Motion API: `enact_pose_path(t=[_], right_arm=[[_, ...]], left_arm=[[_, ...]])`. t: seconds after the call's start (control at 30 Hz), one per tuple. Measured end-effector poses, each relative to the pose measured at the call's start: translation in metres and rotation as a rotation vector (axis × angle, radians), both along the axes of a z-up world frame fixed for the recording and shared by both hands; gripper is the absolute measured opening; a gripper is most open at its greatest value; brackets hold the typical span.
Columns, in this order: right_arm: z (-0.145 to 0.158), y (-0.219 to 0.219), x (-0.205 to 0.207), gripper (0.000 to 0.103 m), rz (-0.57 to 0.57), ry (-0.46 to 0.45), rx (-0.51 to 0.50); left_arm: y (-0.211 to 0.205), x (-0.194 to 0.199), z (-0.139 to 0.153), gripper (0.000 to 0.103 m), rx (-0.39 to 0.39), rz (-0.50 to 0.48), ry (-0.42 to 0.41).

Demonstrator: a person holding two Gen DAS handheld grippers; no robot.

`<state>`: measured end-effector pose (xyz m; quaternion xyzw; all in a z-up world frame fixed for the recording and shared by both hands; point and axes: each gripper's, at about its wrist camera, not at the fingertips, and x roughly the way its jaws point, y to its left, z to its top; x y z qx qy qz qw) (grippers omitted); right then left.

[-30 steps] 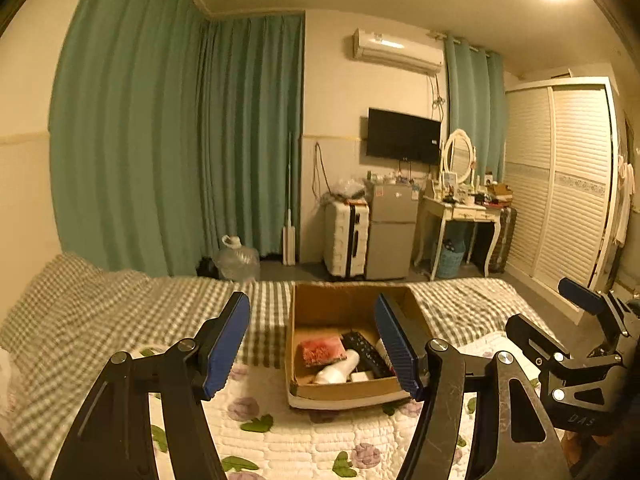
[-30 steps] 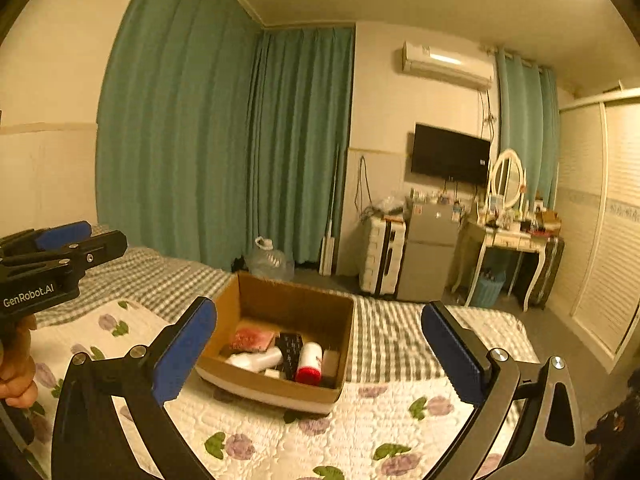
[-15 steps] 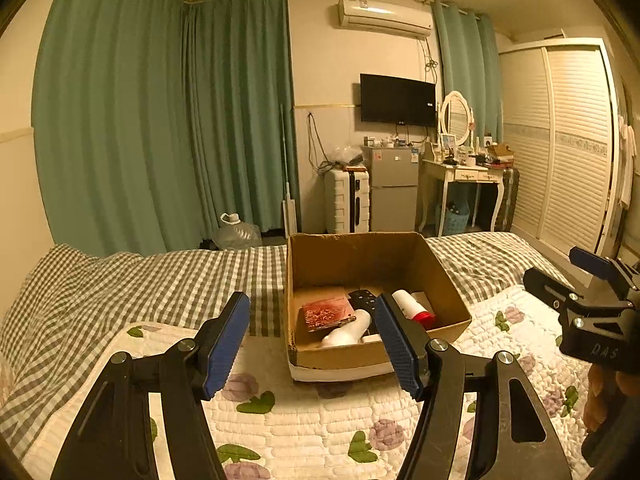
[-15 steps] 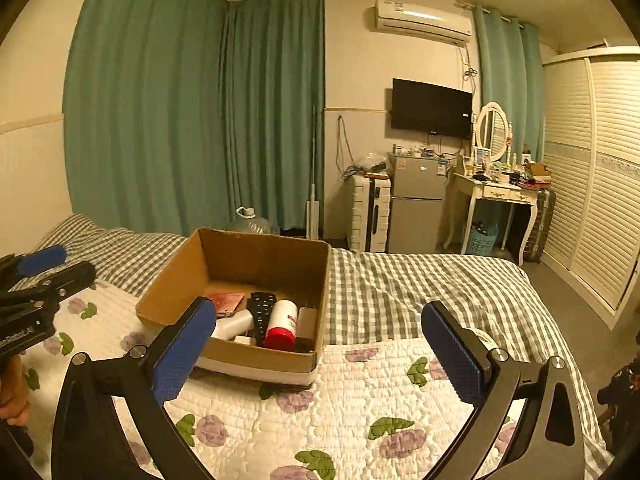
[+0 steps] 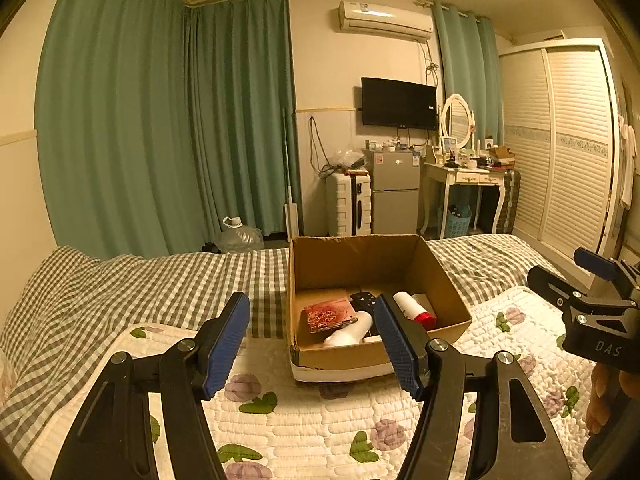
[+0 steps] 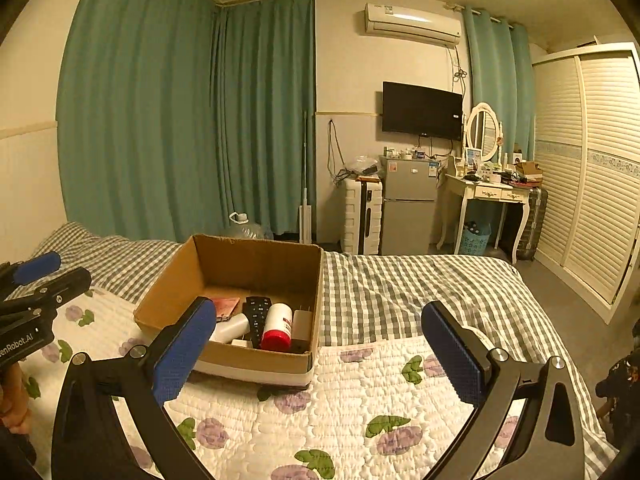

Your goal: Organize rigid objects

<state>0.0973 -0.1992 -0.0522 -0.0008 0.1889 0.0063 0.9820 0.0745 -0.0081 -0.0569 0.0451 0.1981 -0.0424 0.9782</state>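
Observation:
An open cardboard box [image 5: 304, 272] stands on the bed; it also shows in the right wrist view [image 6: 168, 280]. Inside lie a red patterned card [image 5: 329, 314], a white bottle [image 5: 348, 334], a black remote [image 6: 257, 313], a white bottle with a red cap [image 6: 276, 326] and a small white box [image 6: 303, 325]. My left gripper [image 5: 314, 342] is open and empty, hovering just in front of the box. My right gripper [image 6: 318, 354] is open wide and empty, in front of the box's right corner.
The bed has a floral quilt [image 6: 352, 408] in front and a green checked sheet [image 6: 392, 292] behind. Beyond the bed stand a water jug [image 5: 239, 236], a white suitcase [image 5: 347, 204], a small fridge [image 5: 394, 192], a dressing table [image 5: 468, 184] and a slatted wardrobe [image 5: 568, 152].
Both grippers have come closer to the box and tilted down over the last second, so the box contents show more fully. Both stay open.

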Motion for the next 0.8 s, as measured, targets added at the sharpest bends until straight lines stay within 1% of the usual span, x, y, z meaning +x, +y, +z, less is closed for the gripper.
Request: enact_pose_path(t=[0.13,0.3,0.6,0.8], right_arm=[[-0.002,0.003,-0.001,0.103,0.001,0.010,-0.006],[-0.002,0.008,-0.003,0.103,0.011,0.008,-0.017],[-0.001,0.011,-0.005,0.103,0.016,0.004,-0.024],[-0.002,0.012,-0.007,0.103,0.016,0.008,-0.029]], left_arm=[[-0.002,-0.002,0.001,0.068,0.005,0.002,-0.005],[-0.005,-0.005,-0.001,0.068,0.043,0.005,-0.024],[-0.002,-0.005,0.000,0.068,0.037,0.013,-0.024],[-0.001,-0.007,0.001,0.068,0.059,0.042,-0.035]])
